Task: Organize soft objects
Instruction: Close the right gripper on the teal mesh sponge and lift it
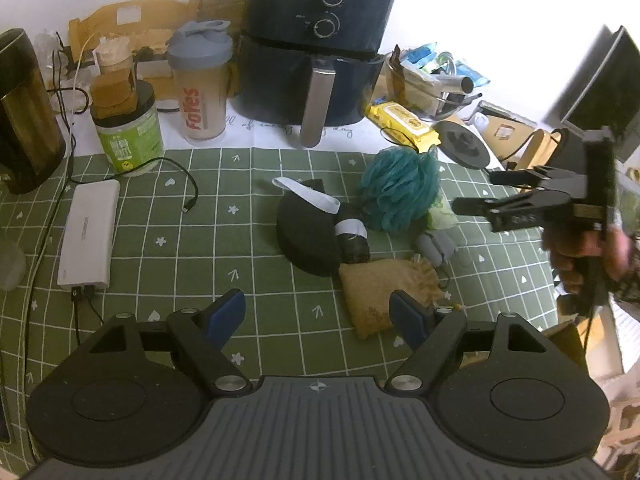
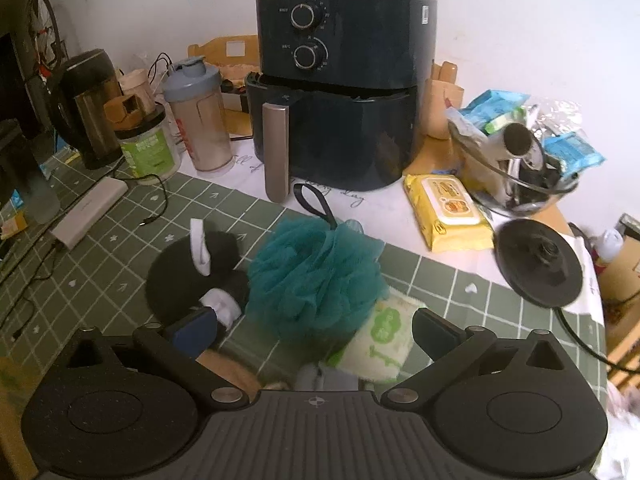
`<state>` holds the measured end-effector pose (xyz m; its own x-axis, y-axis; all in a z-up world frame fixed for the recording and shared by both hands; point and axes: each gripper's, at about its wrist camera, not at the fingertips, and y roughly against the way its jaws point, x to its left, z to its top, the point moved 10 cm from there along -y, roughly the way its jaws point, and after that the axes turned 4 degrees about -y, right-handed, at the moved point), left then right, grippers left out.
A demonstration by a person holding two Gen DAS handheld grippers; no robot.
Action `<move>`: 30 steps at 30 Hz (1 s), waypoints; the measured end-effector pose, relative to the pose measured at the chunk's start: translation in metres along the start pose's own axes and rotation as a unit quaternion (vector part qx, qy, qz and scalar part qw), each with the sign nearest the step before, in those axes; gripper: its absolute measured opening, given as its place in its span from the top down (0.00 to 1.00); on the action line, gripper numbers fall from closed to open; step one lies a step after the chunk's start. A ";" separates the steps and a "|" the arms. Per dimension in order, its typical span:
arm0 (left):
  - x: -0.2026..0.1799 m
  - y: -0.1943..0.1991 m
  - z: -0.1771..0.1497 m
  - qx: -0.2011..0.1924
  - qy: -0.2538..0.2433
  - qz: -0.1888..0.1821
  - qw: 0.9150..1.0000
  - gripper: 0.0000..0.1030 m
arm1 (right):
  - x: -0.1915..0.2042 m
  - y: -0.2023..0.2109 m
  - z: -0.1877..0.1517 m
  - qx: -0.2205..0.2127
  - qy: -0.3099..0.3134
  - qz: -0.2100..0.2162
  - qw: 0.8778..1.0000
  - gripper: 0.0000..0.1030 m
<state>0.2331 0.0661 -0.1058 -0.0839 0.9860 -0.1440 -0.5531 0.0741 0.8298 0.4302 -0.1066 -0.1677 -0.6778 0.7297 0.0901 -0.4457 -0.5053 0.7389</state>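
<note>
Soft objects, namely teal loofah (image 2: pixel 316 276), black pad (image 1: pixel 308 236), burlap pouch (image 1: pixel 380 296) and green cloth (image 2: pixel 384 336), lie heaped mid-table (image 1: pixel 160 216), unsorted; left tongs (image 1: pixel 318 314) and right tongs (image 2: pixel 316 334) both spread, holding nothing, so sorting appears unstarted.

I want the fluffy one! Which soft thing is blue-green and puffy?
The teal bath pouf, the only ruffled mesh ball. The black pad beside it is flat, and the tan sack is plain cloth.
</note>
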 end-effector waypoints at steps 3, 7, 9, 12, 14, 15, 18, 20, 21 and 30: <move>0.003 0.001 -0.002 -0.001 0.010 0.000 1.000 0.23 | -0.004 -0.020 0.004 0.000 0.003 -0.003 1.000 0.00; 0.008 0.003 -0.004 -0.002 0.027 0.005 1.000 0.23 | -0.005 -0.042 0.010 -0.004 -0.002 0.008 1.000 0.00; 0.010 0.004 -0.006 -0.002 0.036 0.007 0.999 0.23 | -0.004 -0.053 0.014 -0.003 -0.008 0.015 1.000 0.00; 0.012 0.007 -0.007 -0.005 0.046 0.010 0.999 0.23 | -0.004 -0.072 0.016 0.002 -0.021 0.016 1.000 0.00; 0.013 0.009 -0.008 -0.007 0.051 0.012 0.999 0.23 | -0.002 -0.084 0.015 0.010 -0.024 0.018 1.000 0.01; 0.013 0.010 -0.007 -0.007 0.054 0.013 0.998 0.23 | 0.001 -0.089 0.014 0.015 -0.026 0.024 0.999 0.01; 0.015 0.012 -0.007 -0.011 0.060 0.015 0.998 0.23 | 0.005 -0.102 0.008 0.034 -0.028 0.025 0.999 0.21; 0.015 0.012 -0.007 -0.013 0.064 0.016 0.998 0.23 | 0.006 -0.104 0.007 0.040 -0.025 0.019 0.999 0.38; 0.015 0.012 -0.007 -0.013 0.065 0.017 0.998 0.23 | 0.006 -0.104 0.006 0.041 -0.023 0.014 0.999 0.42; 0.010 0.007 -0.003 -0.011 0.058 0.015 0.998 0.23 | 0.009 -0.084 0.010 0.041 0.010 0.015 0.999 0.77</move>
<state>0.2262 0.0764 -0.1028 -0.1958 0.9636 -0.1822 -0.5665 0.0405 0.8231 0.4674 -0.0524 -0.2223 -0.7015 0.7057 0.0999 -0.3762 -0.4857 0.7890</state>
